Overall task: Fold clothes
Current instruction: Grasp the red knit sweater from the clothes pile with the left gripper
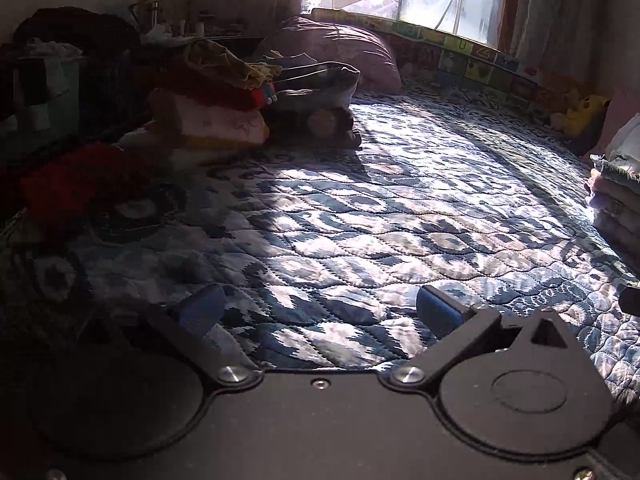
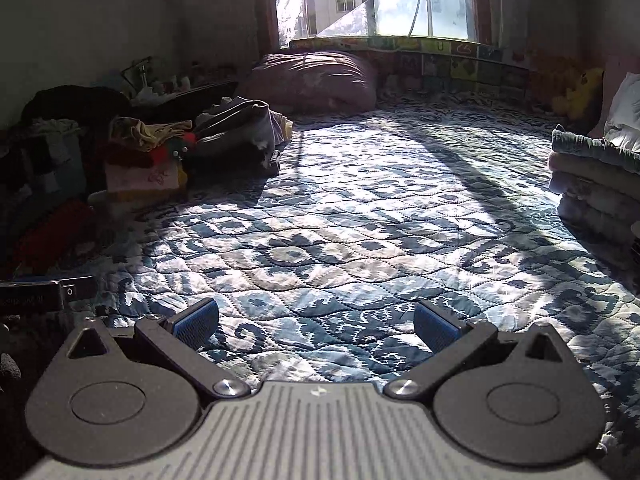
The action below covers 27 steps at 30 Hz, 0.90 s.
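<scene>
Bed, two clothes lots, two tongs.

One quilted bed (image 2: 360,216), its middle bare. One loose heap of clothes (image 2: 192,140) along its left edge, pieces too tangled for me to count; one folded stack (image 2: 592,184) at its right edge, several layers. I judge the job partway: some folded, the heap left. My left gripper (image 1: 320,312) and right gripper (image 2: 316,320) both stand wide, holding nothing, over the near edge.
</scene>
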Each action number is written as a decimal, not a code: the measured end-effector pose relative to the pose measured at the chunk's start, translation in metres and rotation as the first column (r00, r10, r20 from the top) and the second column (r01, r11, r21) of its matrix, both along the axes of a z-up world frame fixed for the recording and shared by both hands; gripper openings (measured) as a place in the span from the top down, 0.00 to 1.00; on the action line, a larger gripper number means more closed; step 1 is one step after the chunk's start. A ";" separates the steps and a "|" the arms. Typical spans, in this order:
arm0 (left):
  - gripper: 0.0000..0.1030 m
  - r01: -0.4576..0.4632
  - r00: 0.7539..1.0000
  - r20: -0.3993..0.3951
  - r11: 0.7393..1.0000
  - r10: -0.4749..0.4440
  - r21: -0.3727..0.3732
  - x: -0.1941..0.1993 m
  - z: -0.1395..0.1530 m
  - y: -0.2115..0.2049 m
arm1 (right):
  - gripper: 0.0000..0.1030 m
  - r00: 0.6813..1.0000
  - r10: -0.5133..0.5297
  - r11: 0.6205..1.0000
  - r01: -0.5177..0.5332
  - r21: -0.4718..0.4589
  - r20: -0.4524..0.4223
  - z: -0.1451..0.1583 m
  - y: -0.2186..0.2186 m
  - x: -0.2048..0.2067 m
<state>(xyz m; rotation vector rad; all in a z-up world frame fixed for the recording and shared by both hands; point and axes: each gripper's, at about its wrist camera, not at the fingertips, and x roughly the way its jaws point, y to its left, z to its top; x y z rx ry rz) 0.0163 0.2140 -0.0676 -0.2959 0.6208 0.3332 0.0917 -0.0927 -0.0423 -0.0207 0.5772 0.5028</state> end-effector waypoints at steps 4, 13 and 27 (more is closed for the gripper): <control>0.00 -0.152 0.988 0.019 0.987 0.153 -0.055 -0.007 -0.015 0.079 | 0.00 0.997 0.078 0.996 -0.077 0.054 -0.020 0.000 0.028 0.021; 0.20 -0.414 0.904 0.136 0.909 0.404 0.051 -0.022 -0.033 0.182 | 0.00 0.976 0.159 0.983 -0.142 0.115 -0.150 -0.021 0.086 0.053; 0.38 -0.384 0.902 -0.006 0.807 0.432 0.448 0.047 -0.066 0.228 | 0.01 0.907 0.262 0.943 -0.169 0.286 -0.330 -0.066 0.124 0.062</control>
